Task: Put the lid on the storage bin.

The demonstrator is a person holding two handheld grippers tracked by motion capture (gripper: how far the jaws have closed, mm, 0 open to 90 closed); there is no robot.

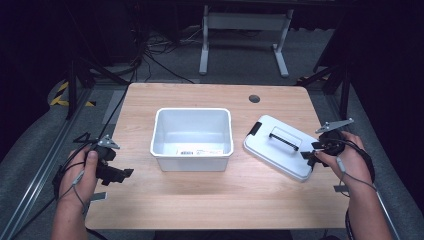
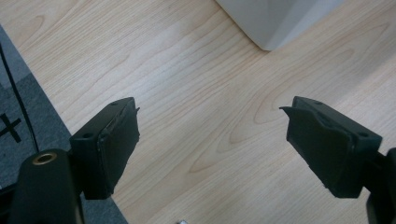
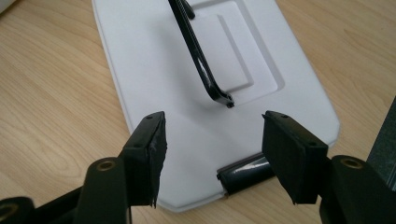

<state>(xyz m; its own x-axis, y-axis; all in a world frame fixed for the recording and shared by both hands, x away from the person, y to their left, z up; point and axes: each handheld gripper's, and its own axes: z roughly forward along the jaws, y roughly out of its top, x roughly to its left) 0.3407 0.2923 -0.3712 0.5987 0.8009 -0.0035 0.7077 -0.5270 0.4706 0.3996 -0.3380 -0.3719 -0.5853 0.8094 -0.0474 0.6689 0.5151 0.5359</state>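
While the bench (image 1: 215, 200) bears the empty white bin (image 1: 192, 138) uncovered and its lid (image 1: 280, 146) flat beside it, nothing is yet gripped: the right tongs (image 3: 212, 149) are held wide over the lid's near edge, the left tongs (image 2: 212, 140) wide over bare wood.

Two bare forearms, no sleeves, enter from the bottom of the high view. At lower left of that view, the left hand (image 1: 82, 172) carries the left gripper (image 1: 120, 174), a matte black tool with a small grey plate on top and thin grey and black cables trailing along the wrist. At right, the right hand (image 1: 350, 160) carries the right gripper (image 1: 307, 152), also black, topped by a grey three-cornered plate, with a dark cable looping round the wrist. In the gripper views, each jaw is a chunky black block with small screw holes and a brass-coloured ring at its base.
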